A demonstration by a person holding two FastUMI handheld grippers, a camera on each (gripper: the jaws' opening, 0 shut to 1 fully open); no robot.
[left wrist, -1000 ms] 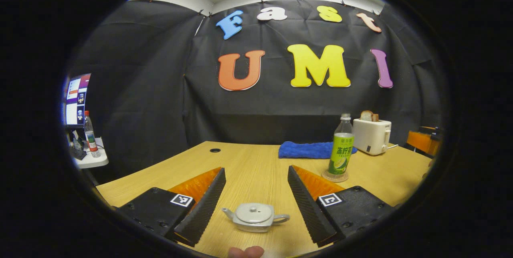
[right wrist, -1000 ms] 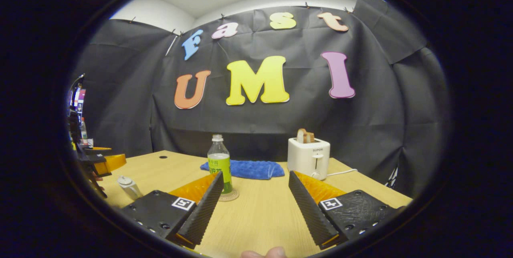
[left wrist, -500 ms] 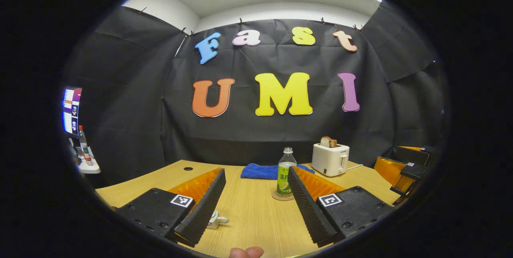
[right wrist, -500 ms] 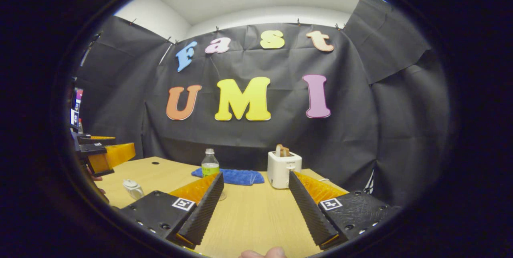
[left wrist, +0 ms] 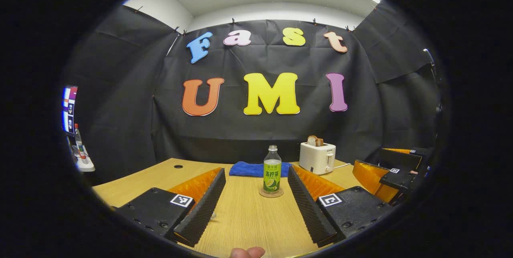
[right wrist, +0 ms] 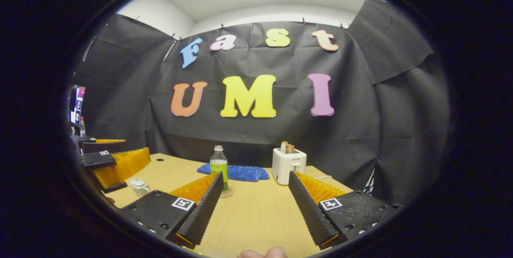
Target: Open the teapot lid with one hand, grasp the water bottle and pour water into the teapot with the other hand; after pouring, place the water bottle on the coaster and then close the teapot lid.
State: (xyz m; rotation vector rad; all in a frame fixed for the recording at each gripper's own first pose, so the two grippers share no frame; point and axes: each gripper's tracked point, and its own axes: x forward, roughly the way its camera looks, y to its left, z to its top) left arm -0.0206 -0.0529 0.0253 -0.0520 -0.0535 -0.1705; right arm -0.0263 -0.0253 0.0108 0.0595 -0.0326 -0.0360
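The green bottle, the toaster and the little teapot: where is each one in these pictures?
Water bottle [left wrist: 272, 172], left gripper view: on its green label.
Toaster [left wrist: 317, 159], left gripper view: on its white front.
Teapot [right wrist: 139, 186], right gripper view: on its body, beside the other gripper.

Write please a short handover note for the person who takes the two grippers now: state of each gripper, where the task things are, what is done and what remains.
Left gripper: open, holding nothing, above the table.
Right gripper: open, holding nothing.
Water bottle: upright on the coaster, in front of the blue cloth; the toaster stands to its right.
Teapot: on the table near the left gripper, seen in the right gripper view; its lid seems on, but it is too small to be sure.
Done: cannot tell from this moment whether water was poured.
Left: check the teapot for water; if none, open the lid, pour, return the bottle, close the lid.
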